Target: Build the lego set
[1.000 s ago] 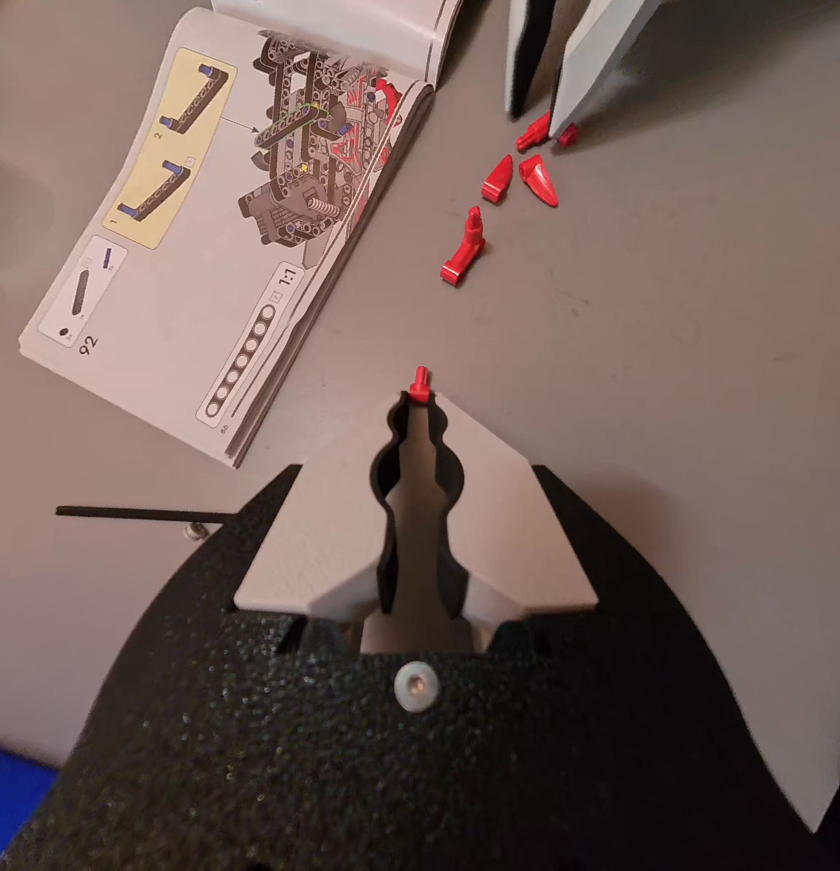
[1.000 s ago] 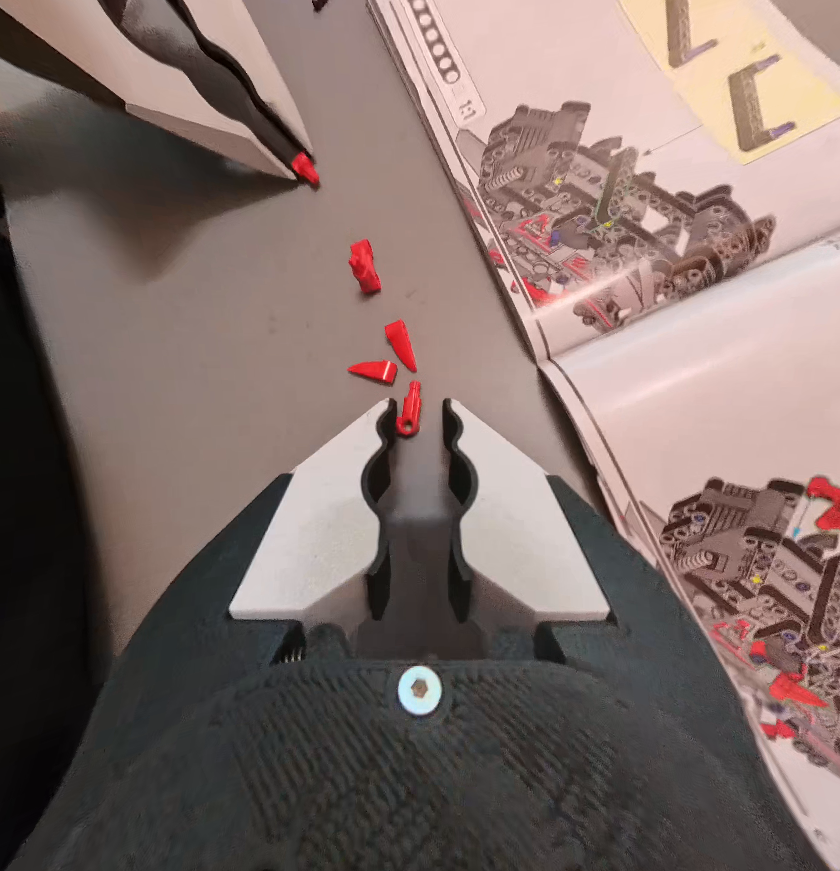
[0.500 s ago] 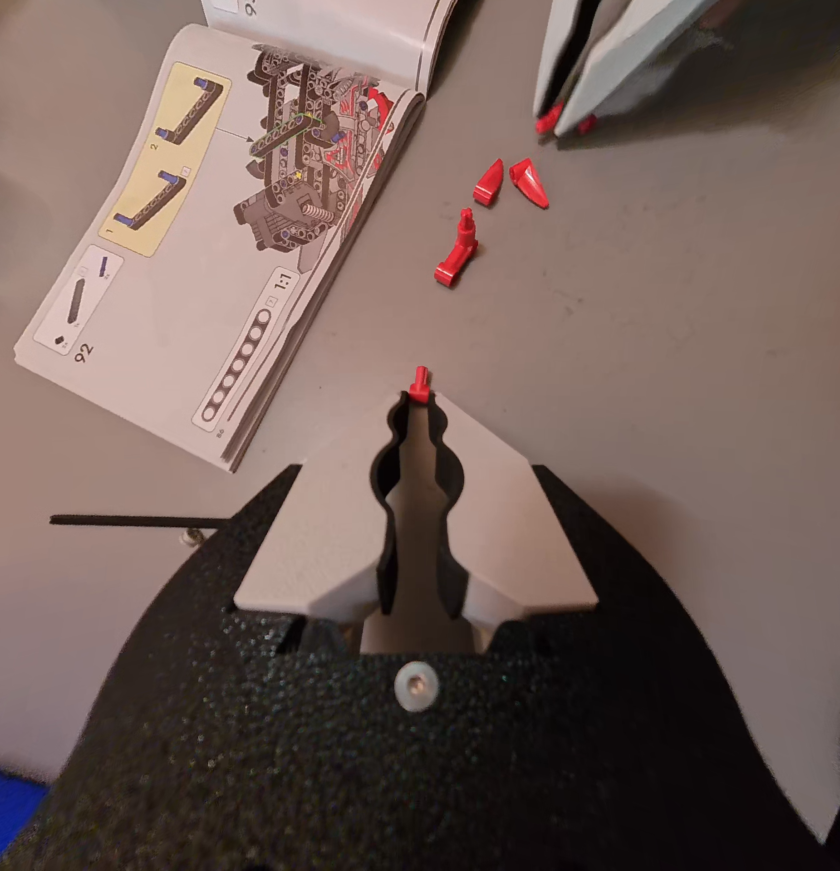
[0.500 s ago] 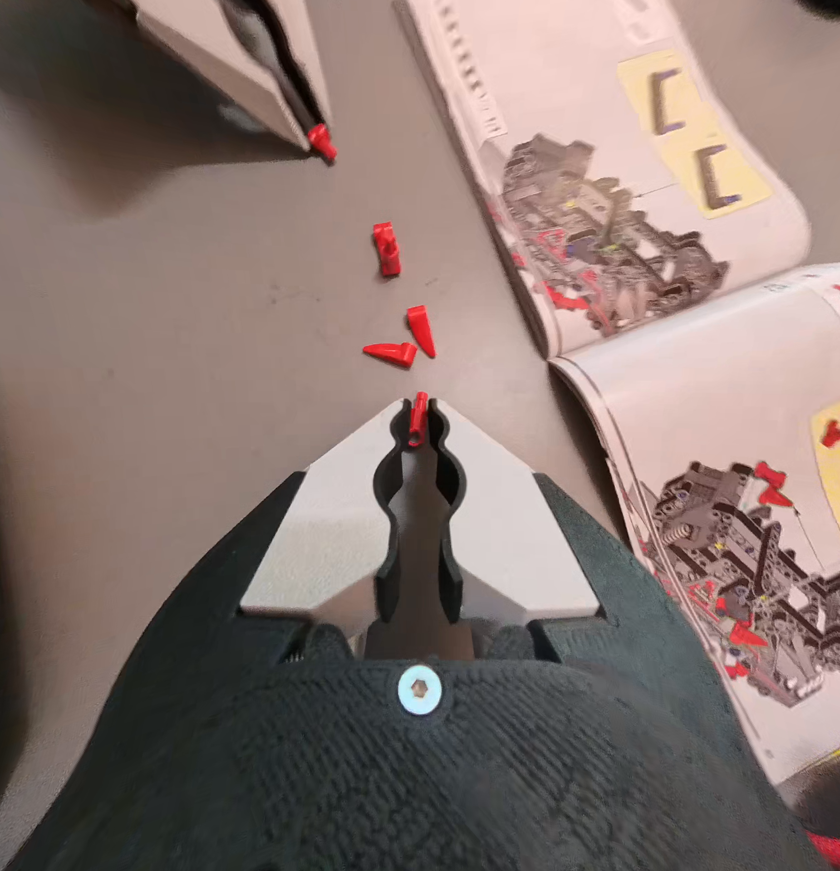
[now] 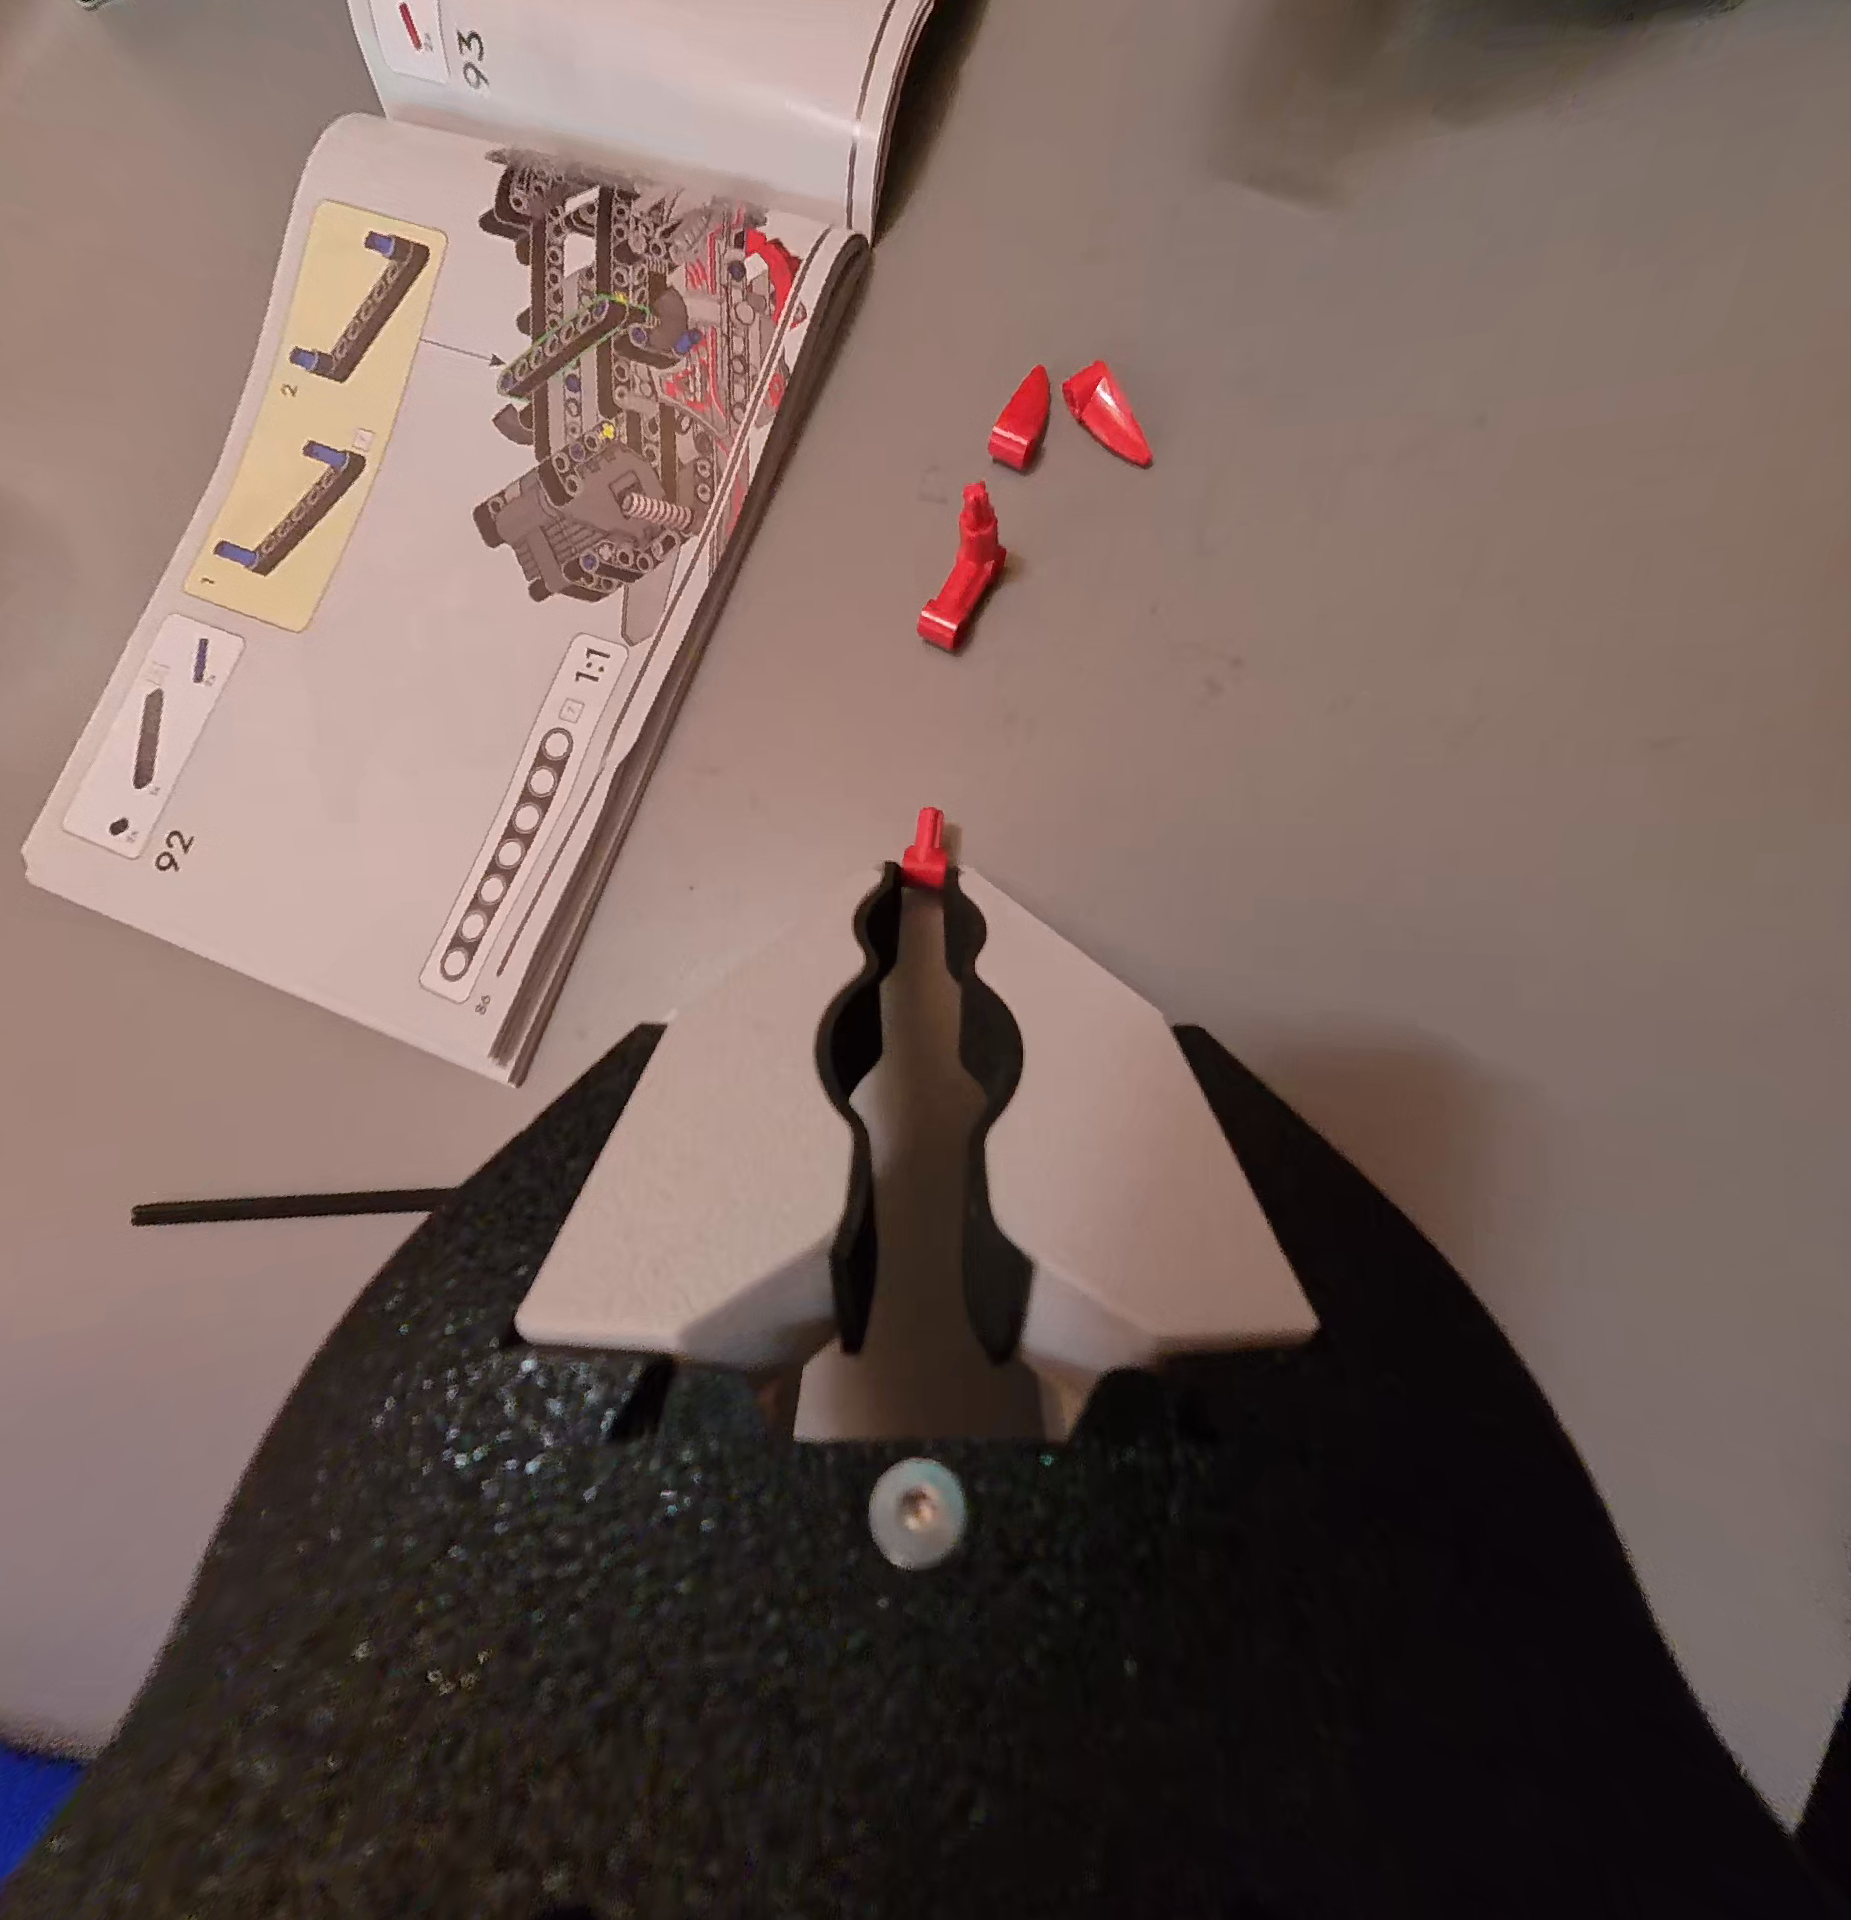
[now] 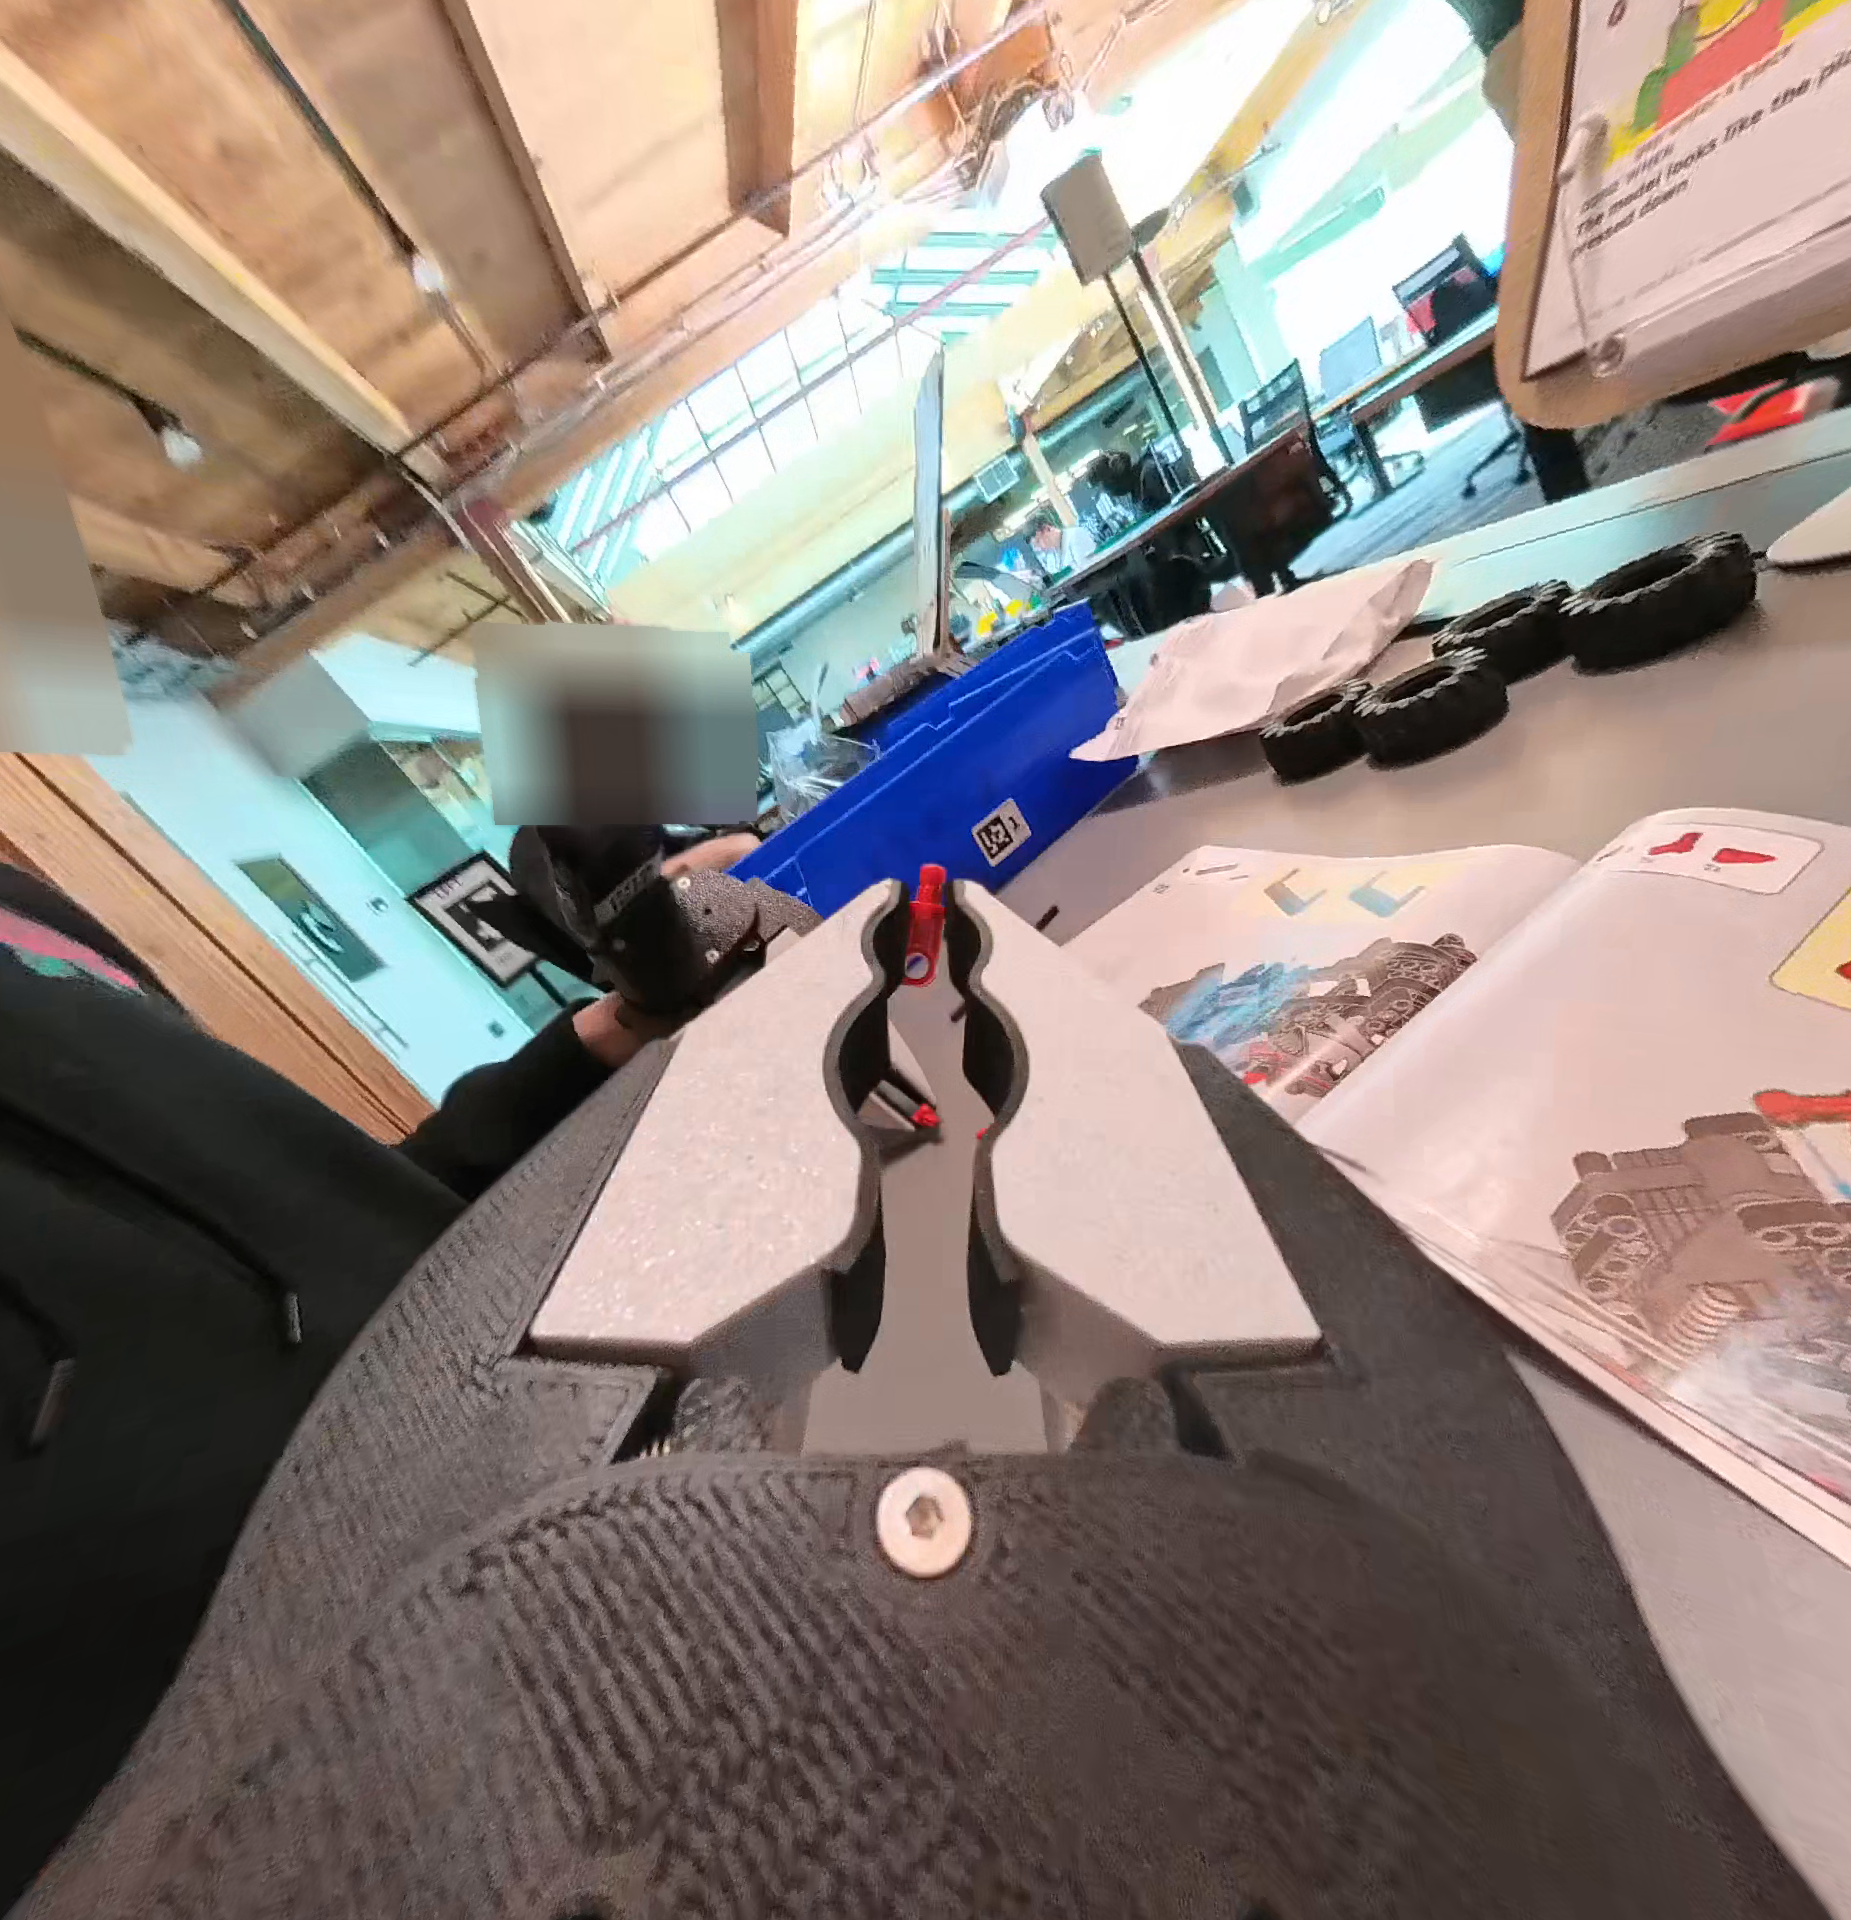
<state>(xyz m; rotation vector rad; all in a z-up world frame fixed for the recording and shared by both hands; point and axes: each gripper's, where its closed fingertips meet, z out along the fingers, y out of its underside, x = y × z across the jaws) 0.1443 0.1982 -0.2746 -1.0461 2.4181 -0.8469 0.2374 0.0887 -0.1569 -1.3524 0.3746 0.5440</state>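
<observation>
The open instruction booklet lies on the grey bench at left. The left gripper pinches a small red peg; three red pieces lie beyond. The right gripper, raised, clamps a red pin.

left gripper: grey wedge fingers, wavy black inner pads, speckled black body, silver screw | right gripper: same, ribbed black body
</observation>
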